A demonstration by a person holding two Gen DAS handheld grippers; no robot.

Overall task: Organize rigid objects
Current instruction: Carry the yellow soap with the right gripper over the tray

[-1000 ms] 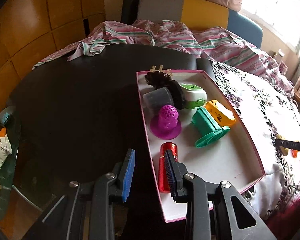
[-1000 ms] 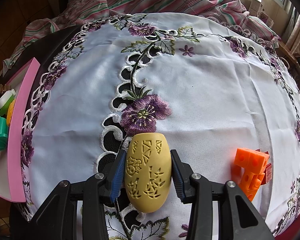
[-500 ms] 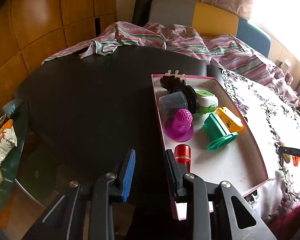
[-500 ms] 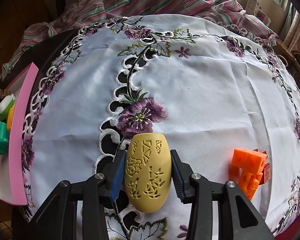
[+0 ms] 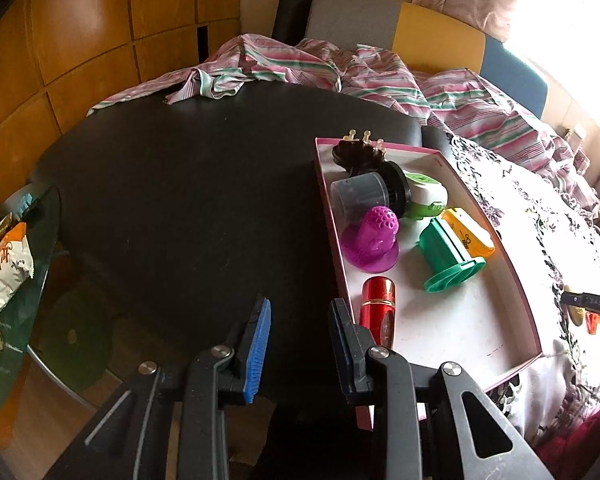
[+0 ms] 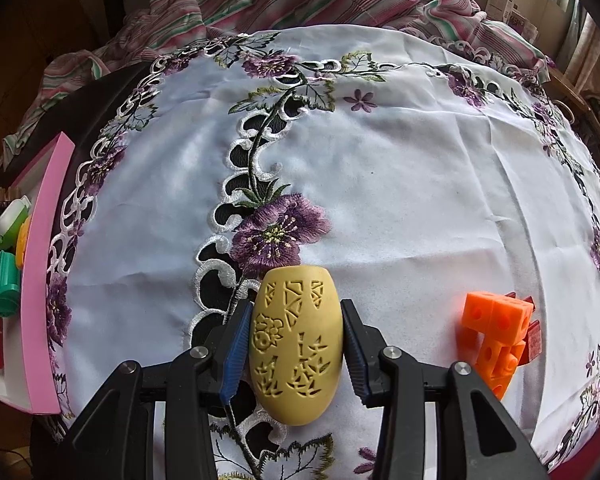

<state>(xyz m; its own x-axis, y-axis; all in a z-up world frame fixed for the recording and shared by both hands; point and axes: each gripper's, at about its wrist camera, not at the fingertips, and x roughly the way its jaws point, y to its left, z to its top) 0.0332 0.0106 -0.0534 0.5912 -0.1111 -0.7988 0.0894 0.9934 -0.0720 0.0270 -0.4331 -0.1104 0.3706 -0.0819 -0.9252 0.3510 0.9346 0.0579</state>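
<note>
right wrist: right claw point(image 6: 294, 344) clamped on yellow carved egg point(image 6: 296, 344), above tablecloth point(image 6: 400, 200).

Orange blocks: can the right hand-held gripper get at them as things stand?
Probably not yet: the right hand-held gripper is shut on the yellow carved egg. The orange blocks lie uncovered on the cloth beside it.

A white embroidered tablecloth point(image 6: 400, 208) with purple flowers covers part of the black counter point(image 5: 188, 184). A striped pink-and-green cloth point(image 5: 340, 68) lies bunched along the counter's far edge, before a grey, yellow and blue chair back point(image 5: 432, 34). A snack packet point(image 5: 8, 268) rests on a glass side table point(image 5: 44, 240) at left.
</note>
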